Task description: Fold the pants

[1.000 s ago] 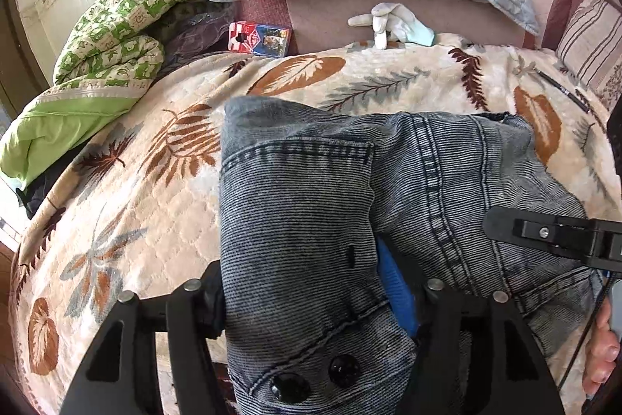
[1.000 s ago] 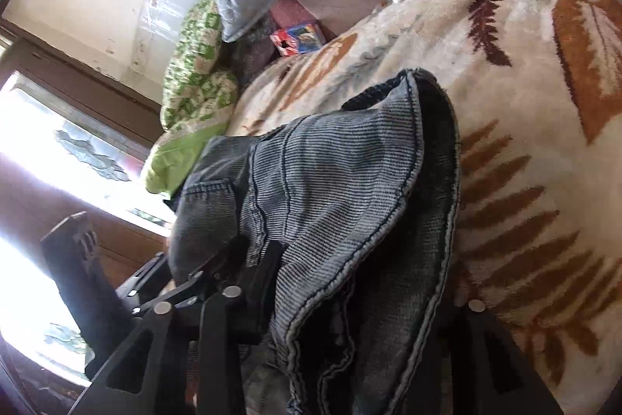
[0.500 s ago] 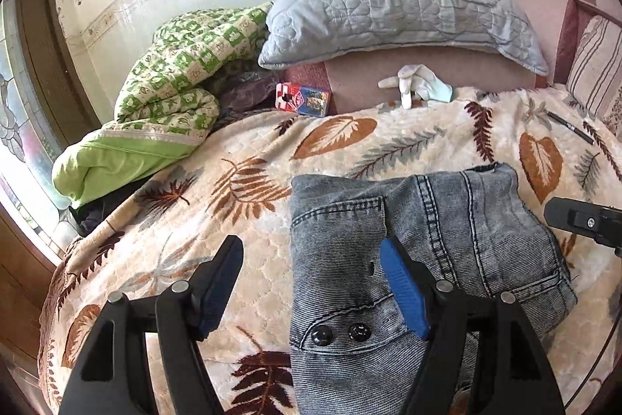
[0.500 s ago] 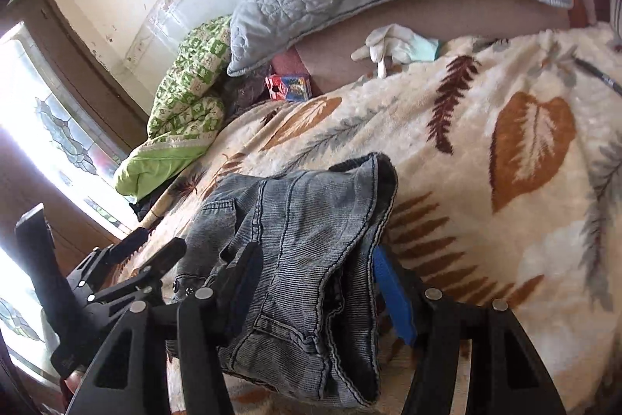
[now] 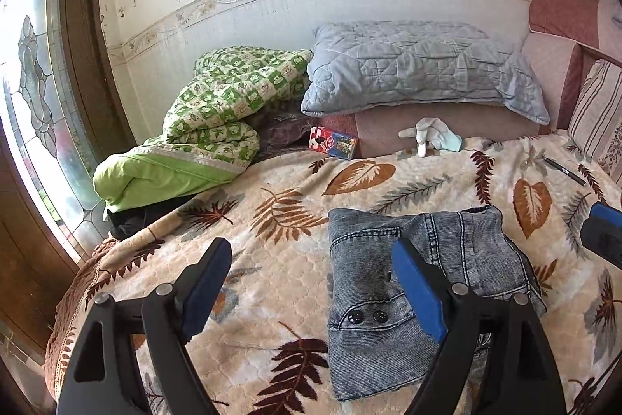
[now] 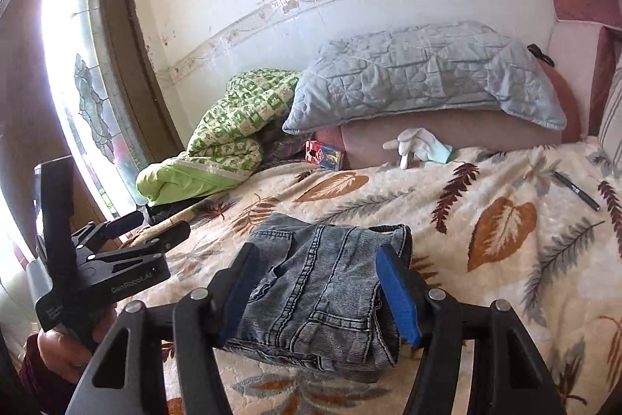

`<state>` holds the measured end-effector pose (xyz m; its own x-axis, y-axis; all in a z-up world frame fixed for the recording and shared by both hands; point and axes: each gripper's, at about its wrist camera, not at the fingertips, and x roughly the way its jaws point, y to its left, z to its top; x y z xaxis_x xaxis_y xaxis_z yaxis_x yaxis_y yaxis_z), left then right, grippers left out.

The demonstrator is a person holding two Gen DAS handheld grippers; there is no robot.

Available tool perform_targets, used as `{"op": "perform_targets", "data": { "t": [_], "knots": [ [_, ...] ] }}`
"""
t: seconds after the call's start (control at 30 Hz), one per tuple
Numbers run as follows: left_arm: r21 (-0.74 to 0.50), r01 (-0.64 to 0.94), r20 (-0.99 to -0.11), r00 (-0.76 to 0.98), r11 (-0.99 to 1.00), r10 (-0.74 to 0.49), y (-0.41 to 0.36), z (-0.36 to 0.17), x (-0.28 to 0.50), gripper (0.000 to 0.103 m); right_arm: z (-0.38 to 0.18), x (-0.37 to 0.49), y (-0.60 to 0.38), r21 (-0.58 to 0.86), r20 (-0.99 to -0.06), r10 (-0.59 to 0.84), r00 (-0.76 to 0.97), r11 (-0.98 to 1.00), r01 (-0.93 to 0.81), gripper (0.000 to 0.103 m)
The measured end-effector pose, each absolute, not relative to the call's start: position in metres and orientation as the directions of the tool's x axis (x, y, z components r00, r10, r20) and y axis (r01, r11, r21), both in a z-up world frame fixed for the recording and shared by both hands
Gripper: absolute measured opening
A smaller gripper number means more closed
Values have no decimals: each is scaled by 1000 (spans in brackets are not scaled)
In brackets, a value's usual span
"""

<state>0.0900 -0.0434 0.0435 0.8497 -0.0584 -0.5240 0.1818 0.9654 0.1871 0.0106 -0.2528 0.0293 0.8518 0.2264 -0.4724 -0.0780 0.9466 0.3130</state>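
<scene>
1. The left gripper (image 5: 311,282) has its blue-padded jaws wide and opening further, with nothing between them
2. The right gripper (image 6: 322,286) is also opening; the folded grey-blue washed denim pants (image 6: 322,294) sit in its gap low in the frame, but the pads look clear of the cloth
3. The pants lie as a compact rectangle on the cream leaf-patterned quilted bedspread (image 5: 272,205), centre-right in the left wrist view
4. To my eye the folding looks finished, with only a final tidying or pulling away left
5. The fold's underside is hidden, and the near edge lies behind the fingers (image 6: 396,294), so I cannot judge how even the layers are
</scene>
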Motion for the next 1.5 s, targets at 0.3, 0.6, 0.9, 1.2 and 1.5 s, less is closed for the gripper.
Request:
{"op": "perform_targets", "data": {
  "t": [0.3,0.6,0.9,1.2,1.5],
  "knots": [
    [173,158,-508,860,972,-50,-27,44,66,87,24,-18,-244,289,-479,193,857,956,-55,66],
    [144,160,-521,851,977,-62,-23,31,52,87,11,-45,-236,252,-489,148,860,967,-23,66],
    [163,193,-494,865,967,-89,-36,32,32,91,8,-36,-238,234,-484,125,866,972,-9,66],
    [150,151,-490,869,977,-59,-29,35,35,98,8,-35,-231,197,-468,112,877,980,-21,67],
    [152,122,-492,870,981,-32,-22,35,38,98,17,-45,-225,152,-401,82,913,988,-22,73]
  ]
}}
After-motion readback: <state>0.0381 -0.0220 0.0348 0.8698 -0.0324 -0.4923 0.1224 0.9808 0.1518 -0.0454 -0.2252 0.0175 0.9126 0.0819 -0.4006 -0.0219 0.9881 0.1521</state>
